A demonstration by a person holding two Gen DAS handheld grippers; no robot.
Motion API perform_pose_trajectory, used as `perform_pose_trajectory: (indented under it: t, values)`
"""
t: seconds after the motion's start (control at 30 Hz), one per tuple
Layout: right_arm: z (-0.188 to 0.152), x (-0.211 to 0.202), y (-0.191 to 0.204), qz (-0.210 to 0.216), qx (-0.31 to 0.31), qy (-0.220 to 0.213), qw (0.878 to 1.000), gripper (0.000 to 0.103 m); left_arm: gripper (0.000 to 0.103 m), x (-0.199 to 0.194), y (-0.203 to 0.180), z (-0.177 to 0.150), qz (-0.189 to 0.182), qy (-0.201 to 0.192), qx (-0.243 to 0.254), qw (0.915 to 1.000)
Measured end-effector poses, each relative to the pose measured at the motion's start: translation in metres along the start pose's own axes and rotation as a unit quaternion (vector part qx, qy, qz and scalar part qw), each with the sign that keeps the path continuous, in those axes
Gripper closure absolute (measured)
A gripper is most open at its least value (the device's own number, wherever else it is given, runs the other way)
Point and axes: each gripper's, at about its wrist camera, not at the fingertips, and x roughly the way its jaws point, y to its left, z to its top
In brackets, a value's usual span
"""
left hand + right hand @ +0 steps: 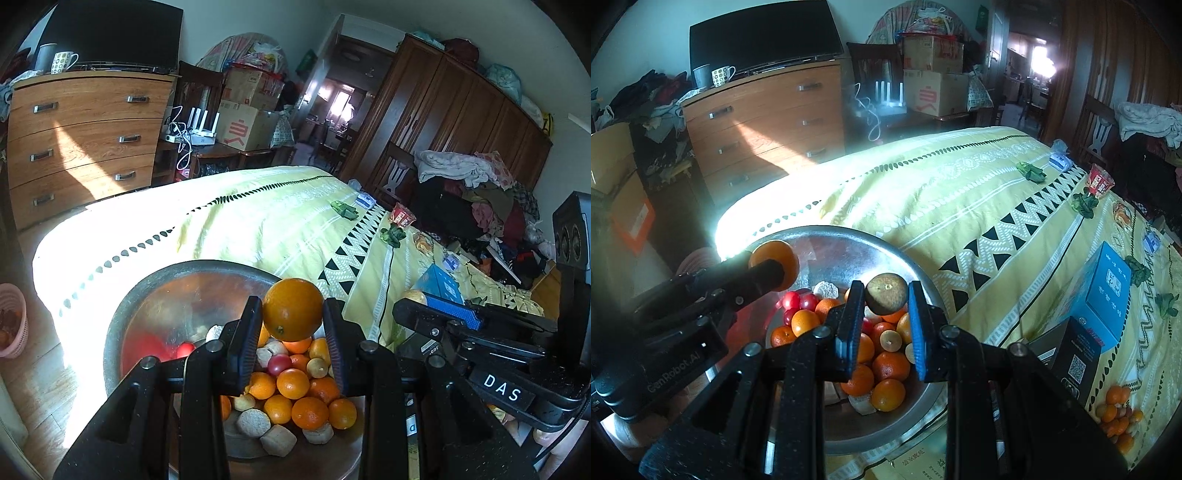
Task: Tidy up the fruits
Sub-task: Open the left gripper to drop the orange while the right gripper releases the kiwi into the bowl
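Observation:
A metal bowl (147,291) (849,243) sits on the near edge of the bed and holds several oranges, red fruits and pale lumps. My left gripper (292,314) is shut on an orange (292,309) held above the bowl; it also shows in the right wrist view (777,264). My right gripper (886,299) is shut on a brownish-green round fruit (886,293) above the bowl's fruit pile. The right gripper shows at the right of the left wrist view (436,314).
The bed has a yellow patterned cover (960,192). On it lie a blue box (1108,291), a dark box (1071,354), green leafy pieces (1030,171), snack packets (1100,181) and a small fruit pile (1117,417). A wooden dresser (81,140) stands beyond; a pink basket (13,321) sits on the floor.

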Motion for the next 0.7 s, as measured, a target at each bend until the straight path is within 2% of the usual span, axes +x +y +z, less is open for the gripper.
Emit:
perform_pose_trajectory:
  t: [0.7]
  values:
    - [-0.003, 0.012, 0.007, 0.019, 0.004, 0.017, 1.000, 0.079, 0.069, 0.006, 0.009, -0.002, 0.014, 0.017, -0.007, 0.9997]
